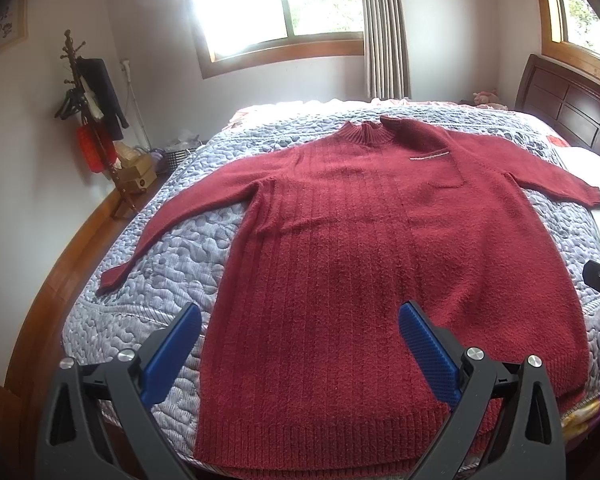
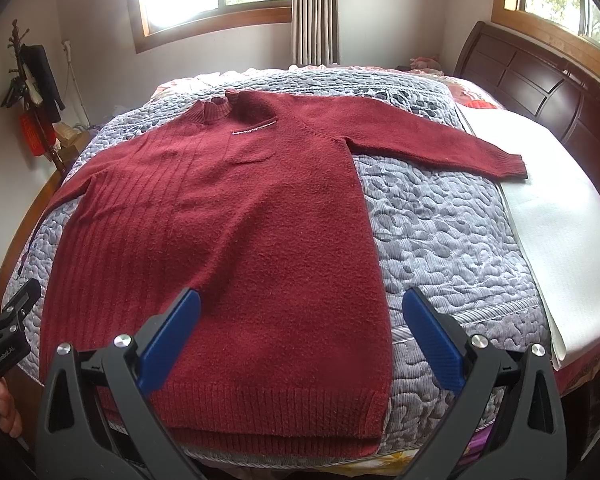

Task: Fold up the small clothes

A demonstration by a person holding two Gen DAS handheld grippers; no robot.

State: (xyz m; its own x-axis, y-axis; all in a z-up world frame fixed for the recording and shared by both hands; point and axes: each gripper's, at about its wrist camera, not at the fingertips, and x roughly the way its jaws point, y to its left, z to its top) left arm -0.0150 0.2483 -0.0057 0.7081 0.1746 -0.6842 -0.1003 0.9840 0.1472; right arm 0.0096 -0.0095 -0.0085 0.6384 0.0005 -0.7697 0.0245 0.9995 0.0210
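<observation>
I held both grippers above the near edge of the bed, and neither one touched anything. The left gripper [image 1: 300, 332] had its jaws spread wide, with the blue pads [image 1: 171, 354] standing apart over the hem region of the red sweater [image 1: 360, 240]. The right gripper [image 2: 300, 328] was likewise spread wide and carried nothing; its left pad sat over the sweater's lower right portion, and its right pad sat over the bare quilt [image 2: 452, 232].

The sweater lay flat, front side up, on the grey patterned quilt, with its ribbed hem nearest to me and its high collar [image 1: 366, 130] pointing toward the far window [image 1: 276, 4]. Both sleeves were extended outward. The left sleeve [image 1: 172, 224] ran diagonally down toward the bed's left edge. The right sleeve [image 2: 452, 148] reached across to a white sheet [image 2: 560, 216] beside the dark wooden headboard [image 2: 540, 76], and its cuff rested on that sheet. A small chest pocket with a pale trim line [image 2: 254, 130] showed on the sweater's right half.

In the right wrist view, part of the left gripper (black body, printed lettering) appeared at the left margin, with a hand [image 2: 8, 408] below it. A coat rack [image 1: 88, 112] stood by the left wall.
</observation>
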